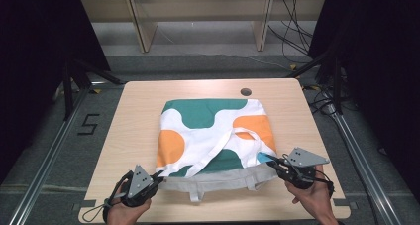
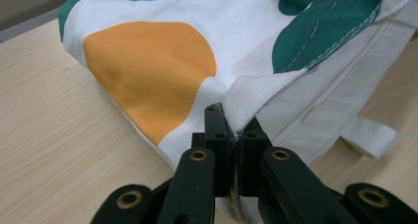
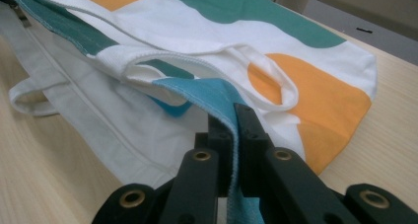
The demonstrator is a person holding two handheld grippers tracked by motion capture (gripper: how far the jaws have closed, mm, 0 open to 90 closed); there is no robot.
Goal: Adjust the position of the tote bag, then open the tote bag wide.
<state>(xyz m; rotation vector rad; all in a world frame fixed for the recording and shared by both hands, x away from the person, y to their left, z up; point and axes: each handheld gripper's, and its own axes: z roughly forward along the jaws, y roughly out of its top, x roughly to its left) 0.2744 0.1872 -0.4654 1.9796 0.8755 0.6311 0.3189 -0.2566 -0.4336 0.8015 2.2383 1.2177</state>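
gripping is done, judging by both views: the left gripper point(image 2: 231, 135) and right gripper point(image 3: 235, 135) are each clamped on a near corner of the tote bag point(image 1: 213, 131) lying mid-table point(image 1: 138, 111), leaving the lift or fold yet to come.

White tote bag point(image 1: 214, 136) with green and orange blobs, lay flat in the frame's centre, mouth towards the bottom edge, its two near corners lifted, handle point(image 1: 236, 136) draped across, plain lining exposed
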